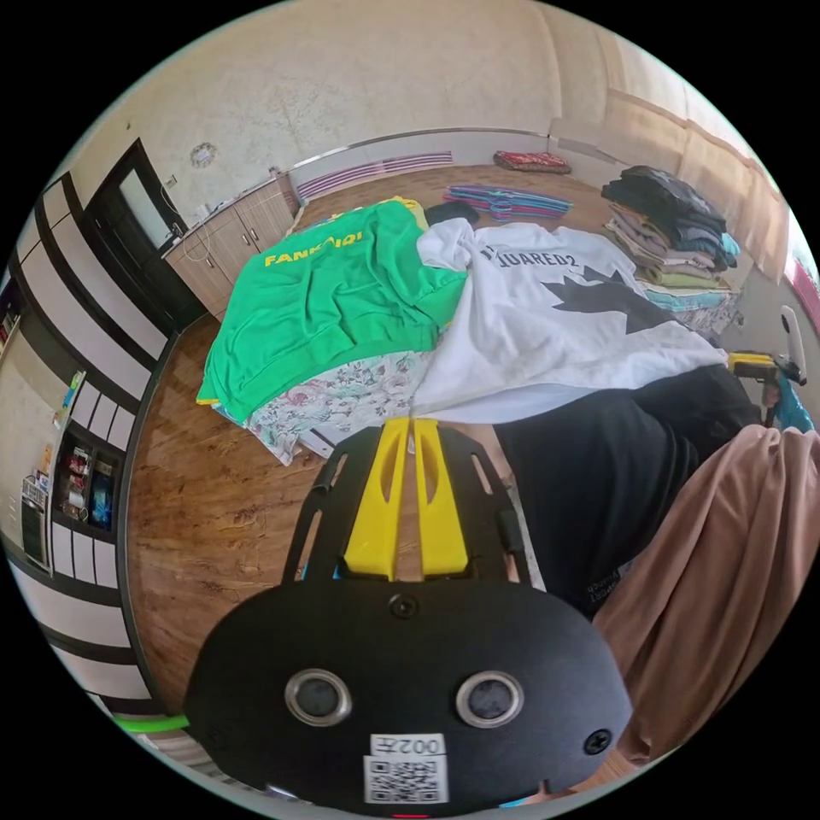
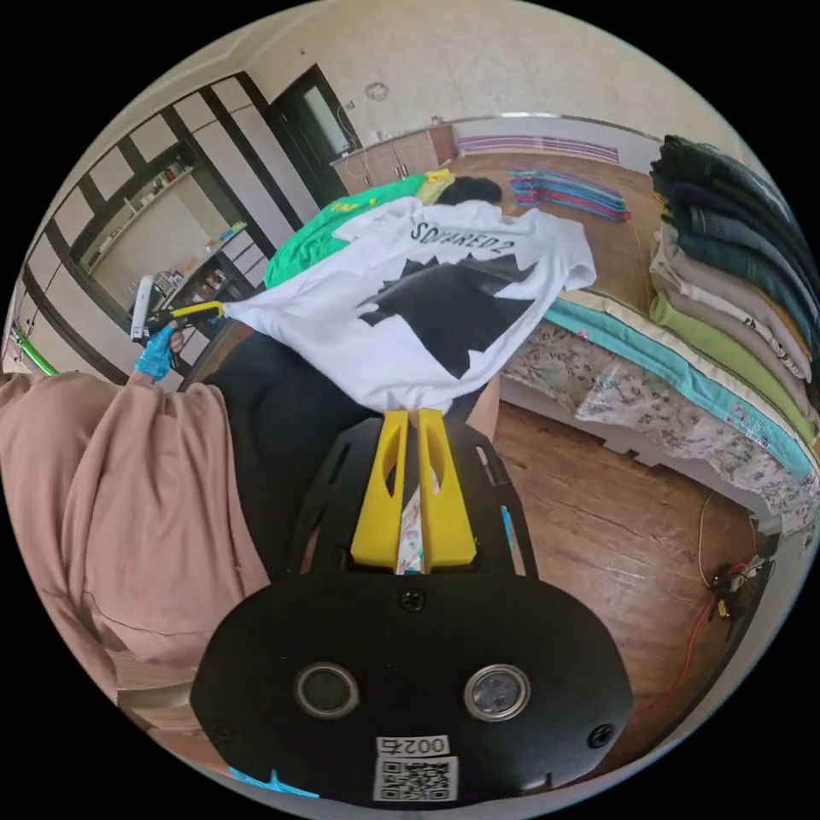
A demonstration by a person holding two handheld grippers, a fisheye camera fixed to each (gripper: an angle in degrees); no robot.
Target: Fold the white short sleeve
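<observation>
The white short-sleeve shirt [image 1: 555,325] with a black print and lettering lies spread over the bed, its hem pulled toward the person. In the left gripper view my left gripper [image 1: 412,423] has its yellow jaws shut on one hem corner. My right gripper [image 2: 411,415] is shut on the other hem corner of the shirt [image 2: 427,290]. The right gripper [image 1: 756,366] also appears at the far right of the left gripper view, and the left gripper [image 2: 201,312] at the left of the right gripper view, each pinching the stretched hem.
A green garment [image 1: 333,299] lies beside the white shirt on the floral bedspread [image 2: 649,393]. A stack of folded clothes [image 2: 735,282] stands on the bed. Coloured hangers [image 1: 504,202] lie on the wooden floor. The person's black top and pink trousers [image 2: 128,478] are close by. Cables [image 2: 726,589] trail on the floor.
</observation>
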